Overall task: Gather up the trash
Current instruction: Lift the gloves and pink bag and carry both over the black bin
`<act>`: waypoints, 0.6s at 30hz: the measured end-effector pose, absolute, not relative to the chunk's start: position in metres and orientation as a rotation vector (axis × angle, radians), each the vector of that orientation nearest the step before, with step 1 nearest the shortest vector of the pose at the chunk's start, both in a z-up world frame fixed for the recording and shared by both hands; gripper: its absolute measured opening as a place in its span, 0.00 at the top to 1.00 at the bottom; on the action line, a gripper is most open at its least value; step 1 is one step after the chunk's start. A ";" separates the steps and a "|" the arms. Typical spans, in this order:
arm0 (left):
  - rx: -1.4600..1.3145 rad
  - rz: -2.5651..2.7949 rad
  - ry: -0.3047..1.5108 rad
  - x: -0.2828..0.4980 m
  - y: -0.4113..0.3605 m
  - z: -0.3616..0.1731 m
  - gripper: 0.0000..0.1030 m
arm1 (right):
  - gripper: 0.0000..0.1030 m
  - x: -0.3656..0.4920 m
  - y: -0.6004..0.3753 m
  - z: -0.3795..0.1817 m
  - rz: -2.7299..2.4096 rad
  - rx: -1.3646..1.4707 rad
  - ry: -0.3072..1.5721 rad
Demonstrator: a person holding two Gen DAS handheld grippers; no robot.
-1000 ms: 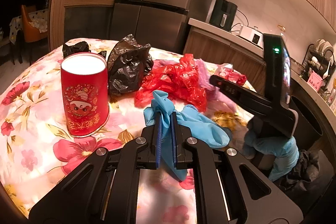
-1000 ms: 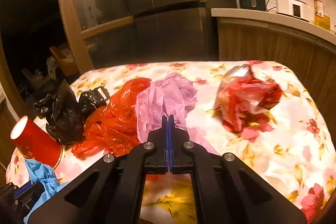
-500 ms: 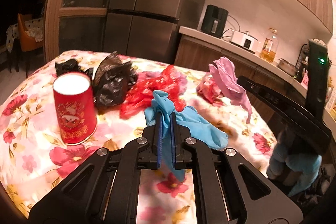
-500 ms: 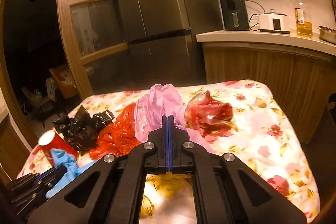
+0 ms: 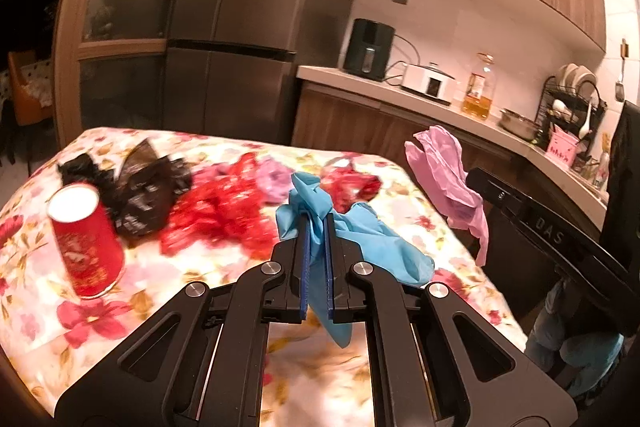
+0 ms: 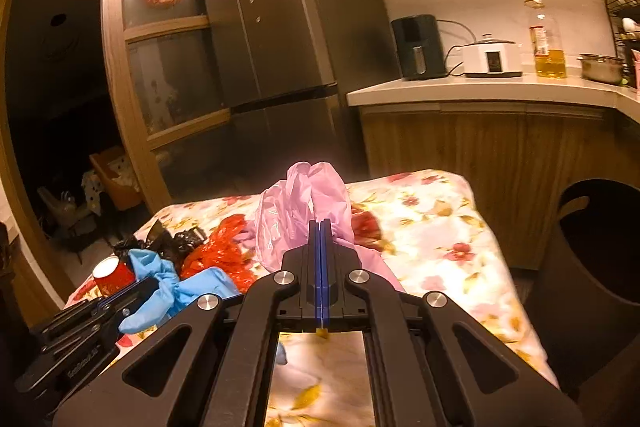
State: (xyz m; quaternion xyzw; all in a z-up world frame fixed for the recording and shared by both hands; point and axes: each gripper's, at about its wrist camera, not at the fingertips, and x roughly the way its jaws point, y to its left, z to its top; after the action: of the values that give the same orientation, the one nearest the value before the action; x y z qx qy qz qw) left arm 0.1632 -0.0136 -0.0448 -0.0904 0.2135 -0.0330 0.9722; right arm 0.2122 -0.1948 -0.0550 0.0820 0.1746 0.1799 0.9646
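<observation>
Blue glove point(image 5: 352, 239) is pinched between the pads of the left gripper point(image 5: 316, 227), bunched above the fingertips and trailing right and below, clear of the table point(image 5: 36, 315); pink plastic bag point(image 6: 296, 211) is clamped in the right gripper point(image 6: 321, 227), jaws pressed fully together on a thin fold, most of the bag billowing above and ahead of the tips; in the left view the same bag is seen hanging off the right gripper's tip, beside the table edge; a dark round bin point(image 6: 592, 267) is visible to the right of the table in the right view, judged the likely drop point; risks from here: only a thin fold of bag is held, so it could slip out if swung quickly; the loose glove tail could snag the tablecloth or drag other litter on the way across; both items are light and floppy, so on release they could cling to the pads or drift wide of the bin mouth; still left on the table: red paper cup point(image 5: 86, 239) upright at the left, black bags point(image 5: 148, 187) just beside it, red plastic point(image 5: 224, 215) in the middle, a further red-and-clear wad point(image 5: 352, 187) beyond the glove; the cup could be tipped by a low pass.
</observation>
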 end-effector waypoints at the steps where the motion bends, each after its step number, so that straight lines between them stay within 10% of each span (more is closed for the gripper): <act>1: -0.178 -0.073 0.430 0.165 -0.018 -0.044 0.95 | 0.99 0.210 -0.201 -0.054 0.354 0.170 0.349; 18: -0.117 -0.256 0.372 0.207 -0.120 -0.009 0.95 | 0.99 0.198 -0.294 -0.031 0.173 0.204 0.264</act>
State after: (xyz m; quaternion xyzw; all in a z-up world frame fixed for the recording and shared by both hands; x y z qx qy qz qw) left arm 0.2070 -0.1201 -0.0091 -0.0578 0.1842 -0.1267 0.9730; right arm 0.1983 -0.2939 -0.0312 0.1016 0.1311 0.0858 0.9824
